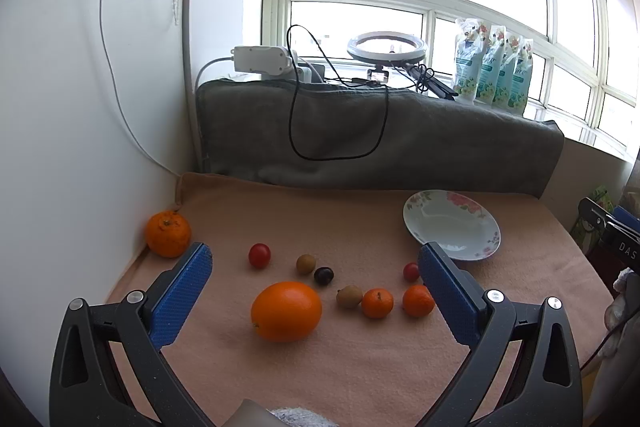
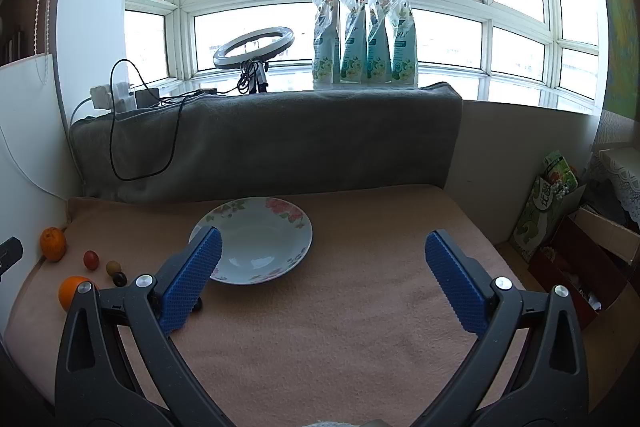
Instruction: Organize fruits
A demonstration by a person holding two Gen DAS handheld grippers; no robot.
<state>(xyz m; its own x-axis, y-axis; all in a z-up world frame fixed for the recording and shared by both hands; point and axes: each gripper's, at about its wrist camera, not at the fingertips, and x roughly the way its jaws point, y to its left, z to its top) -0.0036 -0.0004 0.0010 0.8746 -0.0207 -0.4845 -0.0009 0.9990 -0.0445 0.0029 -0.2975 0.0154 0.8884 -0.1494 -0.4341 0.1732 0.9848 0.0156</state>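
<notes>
While both grippers hang over the pink cloth (image 1: 360, 367), nothing is held in either. At the far left a bumpy orange (image 1: 167, 233) sits against the white board (image 1: 60, 147), just outside the left gripper's (image 1: 314, 269) left finger (image 1: 182, 301). That gripper's jaws are spread wide, and most of the fruit lies in the gap between them: a red tomato (image 1: 259, 255), a tan longan (image 1: 306, 263) touching a dark grape (image 1: 323, 275), and nearer the camera a big orange (image 1: 286, 311). Further right come a second longan (image 1: 349, 297), touching a small tangerine (image 1: 377, 303), then another tangerine (image 1: 418, 301) and a small tomato (image 1: 411, 271), both just beside the right finger (image 1: 446, 297). No pad touches any fruit.

Beyond that finger the flowered plate (image 1: 480, 251) stands empty. The right gripper (image 2: 323, 271) is also spread wide, its left finger (image 2: 190, 285) overlapping the plate's near-left rim in view; between its jaws lies part of the plate and bare cloth. All the fruit seen from there sits left of it.
</notes>
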